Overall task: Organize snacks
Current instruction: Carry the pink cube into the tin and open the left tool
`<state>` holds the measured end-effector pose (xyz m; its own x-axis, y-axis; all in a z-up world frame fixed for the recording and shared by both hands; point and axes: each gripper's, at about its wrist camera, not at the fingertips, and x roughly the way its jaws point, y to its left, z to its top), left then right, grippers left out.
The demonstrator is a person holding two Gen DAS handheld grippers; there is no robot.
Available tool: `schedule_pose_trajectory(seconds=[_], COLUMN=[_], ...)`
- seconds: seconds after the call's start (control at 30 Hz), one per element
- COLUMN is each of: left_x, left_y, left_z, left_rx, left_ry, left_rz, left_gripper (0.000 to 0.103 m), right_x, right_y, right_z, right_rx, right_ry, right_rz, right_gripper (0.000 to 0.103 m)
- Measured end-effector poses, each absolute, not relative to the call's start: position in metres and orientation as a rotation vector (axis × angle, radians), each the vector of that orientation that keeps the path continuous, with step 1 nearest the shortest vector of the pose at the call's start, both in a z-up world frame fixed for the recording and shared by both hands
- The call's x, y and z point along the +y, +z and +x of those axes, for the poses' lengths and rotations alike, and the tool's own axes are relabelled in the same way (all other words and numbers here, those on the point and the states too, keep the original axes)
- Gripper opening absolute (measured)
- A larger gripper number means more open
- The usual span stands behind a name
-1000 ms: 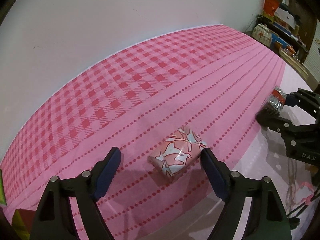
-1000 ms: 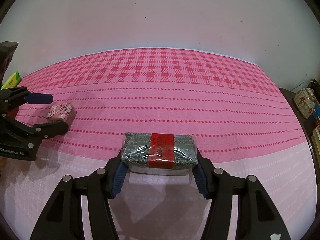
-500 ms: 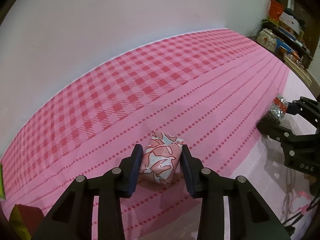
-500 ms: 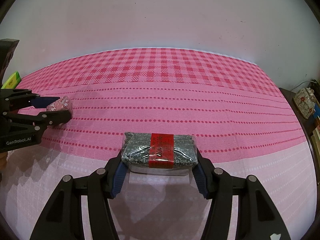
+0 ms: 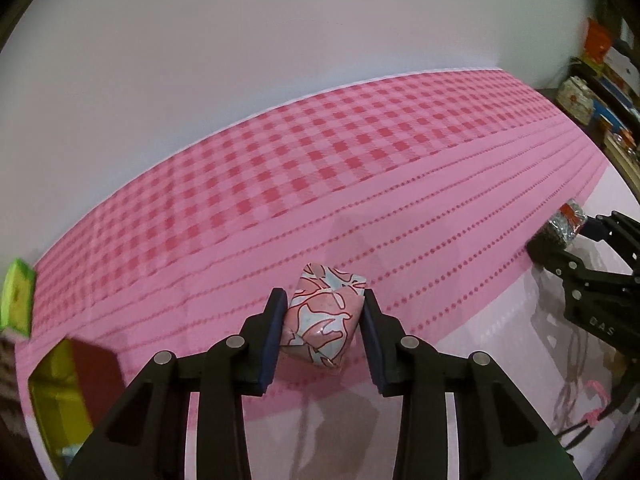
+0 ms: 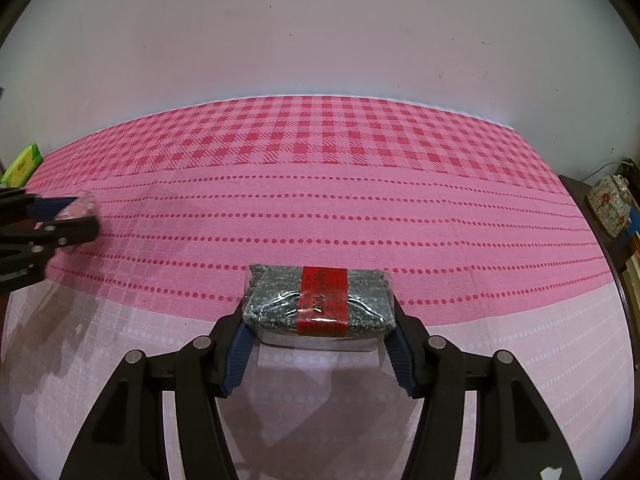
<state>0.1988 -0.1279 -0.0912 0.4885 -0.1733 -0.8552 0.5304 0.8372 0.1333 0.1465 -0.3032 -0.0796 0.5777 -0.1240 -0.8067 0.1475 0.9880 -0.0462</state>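
A small snack packet (image 5: 323, 322) in pink, white and pale-blue wrapping is clamped between the pads of my left gripper (image 5: 323, 300), which is shut on it. The packet hangs tilted just above the pink tablecloth (image 5: 360, 184), with its shadow beneath it. My right gripper (image 6: 318, 312) is shut on a dark speckled snack block with a red band (image 6: 320, 300), low over the pale front part of the cloth. The right wrist view shows the left gripper (image 6: 76, 216) and its packet (image 6: 82, 205) at far left. The left wrist view shows the right gripper (image 5: 560, 236) at far right.
A green box (image 5: 16, 300) lies at the cloth's left end, and below it stands an open yellow and dark-red container (image 5: 68, 392). A patterned tin (image 6: 610, 204) and cluttered shelves (image 5: 604, 64) stand off the table's right end. A plain wall runs behind the table.
My left gripper closed from wide open onto the pink packet, then rose a little and rolled with it. More of the yellow container came into view. The right gripper and its block stayed still.
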Motion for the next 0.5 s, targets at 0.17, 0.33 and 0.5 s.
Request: schedule_pose_trajectory(seconds=[0.17,0.33,0.5], left_x=[-0.112,-0.090,-0.063], left_y=[-0.076,-0.058,-0.042], left_z=[0.180,0.162,0.149], left_rx=[0.996,0.988,0.979], left_ry=[-0.360,-0.310,-0.257], left_rz=[0.409,0.389,0.366], left_gripper=[0.038,0.038,0.038], right_x=[-0.303,-0.303,-0.303], right_y=[-0.080,-0.080,-0.080], right_z=[0.147,0.147,0.147], right_rx=[0.942,0.942,0.942], right_ry=[-0.158,-0.158,-0.157], right_rz=[0.027,0.027,0.027], right_gripper=[0.055,0.055,0.055])
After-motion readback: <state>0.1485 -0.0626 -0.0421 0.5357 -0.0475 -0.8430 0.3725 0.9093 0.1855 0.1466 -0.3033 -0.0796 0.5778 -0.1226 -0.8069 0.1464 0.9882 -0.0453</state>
